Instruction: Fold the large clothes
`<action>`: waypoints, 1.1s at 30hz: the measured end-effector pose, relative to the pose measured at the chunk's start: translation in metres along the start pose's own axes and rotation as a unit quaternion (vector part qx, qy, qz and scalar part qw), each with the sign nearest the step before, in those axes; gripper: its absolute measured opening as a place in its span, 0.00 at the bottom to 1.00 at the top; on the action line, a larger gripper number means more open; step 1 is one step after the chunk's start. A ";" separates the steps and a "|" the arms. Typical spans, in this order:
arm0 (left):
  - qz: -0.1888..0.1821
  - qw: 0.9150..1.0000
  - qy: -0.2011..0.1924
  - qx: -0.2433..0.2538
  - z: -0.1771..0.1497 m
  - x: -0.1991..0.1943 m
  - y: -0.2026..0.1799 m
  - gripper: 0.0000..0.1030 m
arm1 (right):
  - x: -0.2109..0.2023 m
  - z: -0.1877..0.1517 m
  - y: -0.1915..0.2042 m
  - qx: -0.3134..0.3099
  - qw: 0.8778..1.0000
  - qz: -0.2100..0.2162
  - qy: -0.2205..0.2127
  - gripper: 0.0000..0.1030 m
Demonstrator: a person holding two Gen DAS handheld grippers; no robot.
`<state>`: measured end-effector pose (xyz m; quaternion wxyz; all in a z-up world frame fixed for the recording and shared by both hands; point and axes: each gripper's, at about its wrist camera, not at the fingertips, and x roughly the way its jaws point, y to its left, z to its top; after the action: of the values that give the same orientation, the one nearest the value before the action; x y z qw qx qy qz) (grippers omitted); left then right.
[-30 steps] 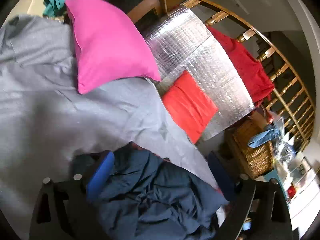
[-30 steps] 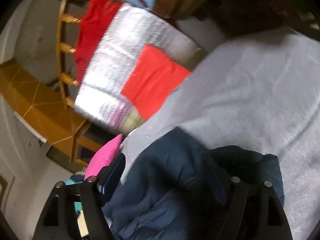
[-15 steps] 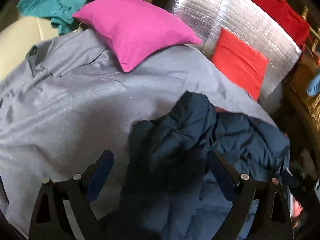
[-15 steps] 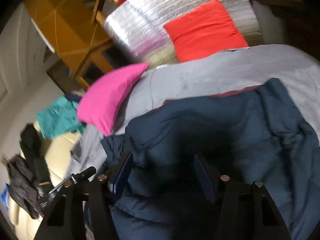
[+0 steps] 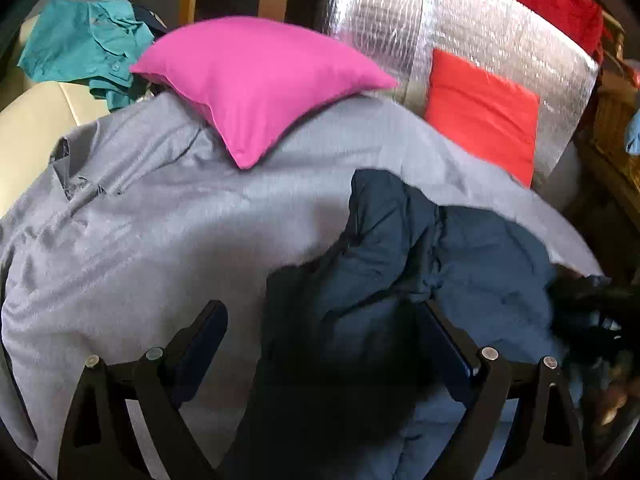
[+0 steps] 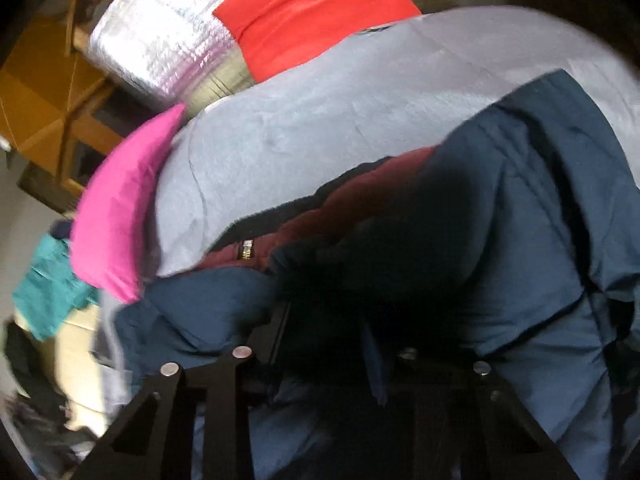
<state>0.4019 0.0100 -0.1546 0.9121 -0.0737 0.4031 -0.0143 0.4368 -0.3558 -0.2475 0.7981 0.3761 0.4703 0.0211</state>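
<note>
A navy puffer jacket (image 5: pixel 460 256) with a maroon lining (image 6: pixel 360 196) lies crumpled on the grey blanket (image 5: pixel 160 208) of a bed. My left gripper (image 5: pixel 320 340) is open, its fingers spread wide over the jacket's near edge, with dark fabric between them. My right gripper (image 6: pixel 324 344) is shut on a fold of the jacket (image 6: pixel 540 220); the fabric hides its fingertips.
A pink pillow (image 5: pixel 256 80) rests on the blanket at the back. A red cushion (image 5: pixel 484 112) leans on a silver foil panel (image 5: pixel 400 20). Teal clothes (image 5: pixel 80 44) lie on a cream seat (image 5: pixel 36 128) at the left. A wicker basket (image 5: pixel 616 128) stands at the right.
Both grippers swung over the bed and the jacket came down onto the blanket. My right gripper has closed on the jacket. My left gripper stays open.
</note>
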 end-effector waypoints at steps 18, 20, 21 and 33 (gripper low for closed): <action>0.023 0.997 -0.005 0.075 -0.009 -0.007 -0.004 0.92 | -0.087 -0.017 -0.080 0.037 0.992 -0.089 -0.077 0.33; 0.030 0.994 -0.026 0.100 -0.011 -0.015 -0.008 0.92 | -0.111 -0.035 -0.075 0.014 0.991 -0.084 -0.102 0.67; 0.032 0.992 -0.041 0.114 -0.013 -0.022 -0.011 0.92 | -0.121 -0.044 -0.071 0.007 0.990 -0.088 -0.112 0.72; 0.008 0.980 -0.102 0.171 -0.027 -0.061 -0.031 0.92 | -0.112 -0.084 -0.081 -0.017 0.985 -0.140 -0.099 0.64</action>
<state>0.3413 -0.0191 -0.1234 0.9476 0.0856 0.3001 -0.0685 0.2842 -0.4089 -0.2380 0.8420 0.2933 0.4366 -0.1198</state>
